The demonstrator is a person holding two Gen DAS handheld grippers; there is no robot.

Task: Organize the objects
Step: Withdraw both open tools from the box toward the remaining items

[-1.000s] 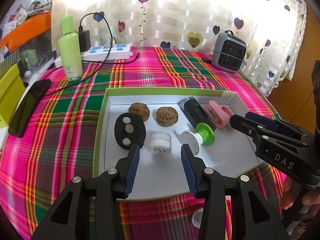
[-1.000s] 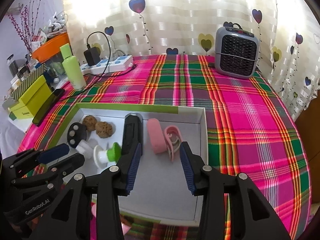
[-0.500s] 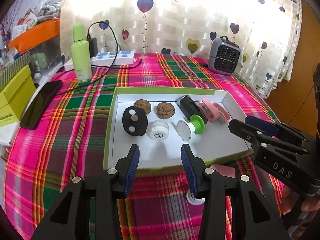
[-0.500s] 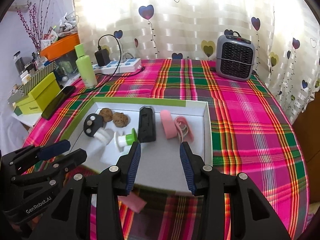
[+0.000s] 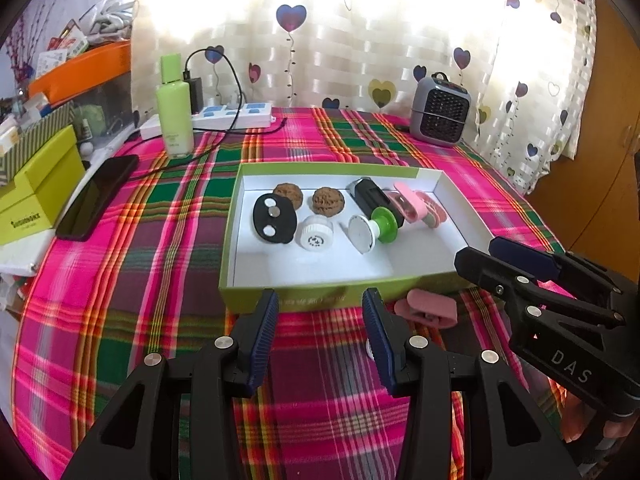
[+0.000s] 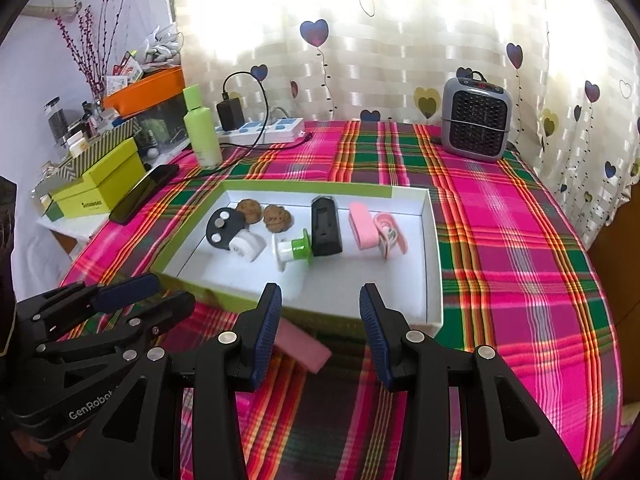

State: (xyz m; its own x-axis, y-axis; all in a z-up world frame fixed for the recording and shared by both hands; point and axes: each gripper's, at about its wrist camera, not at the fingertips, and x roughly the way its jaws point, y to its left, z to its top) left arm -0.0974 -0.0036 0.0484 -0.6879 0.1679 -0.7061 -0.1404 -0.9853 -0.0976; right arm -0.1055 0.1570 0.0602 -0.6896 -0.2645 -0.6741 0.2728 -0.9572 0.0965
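A green-rimmed white box (image 5: pixel 236 216) (image 6: pixel 434 264) lies on the plaid cloth. Inside sit a black disc with magnets (image 5: pixel 274 219) (image 6: pixel 222 226), two walnuts (image 5: pixel 327 200) (image 6: pixel 277 218), a white cap (image 5: pixel 314 234), a white-and-green spool (image 5: pixel 374 230) (image 6: pixel 294 249), a black block (image 5: pixel 372 196) (image 6: pixel 325 230) and pink clips (image 5: pixel 418 206) (image 6: pixel 378 232). Another pink clip (image 5: pixel 426 308) (image 6: pixel 300 344) lies on the cloth just outside the box's near wall. My left gripper (image 5: pixel 320 320) and right gripper (image 6: pixel 320 320) hover open and empty before that wall.
At the back stand a green bottle (image 5: pixel 174 116), a power strip (image 5: pixel 236 117) with a plugged charger, and a small grey heater (image 5: pixel 440 110) (image 6: pixel 476 120). A black phone (image 5: pixel 98 196) and yellow-green boxes (image 5: pixel 38 192) line the left edge. A small white object (image 5: pixel 370 350) peeks beside my left finger.
Both grippers have drawn back toward the table's near edge, out from over the box. The pink clip outside the box has come into view. Jaw gaps look unchanged.
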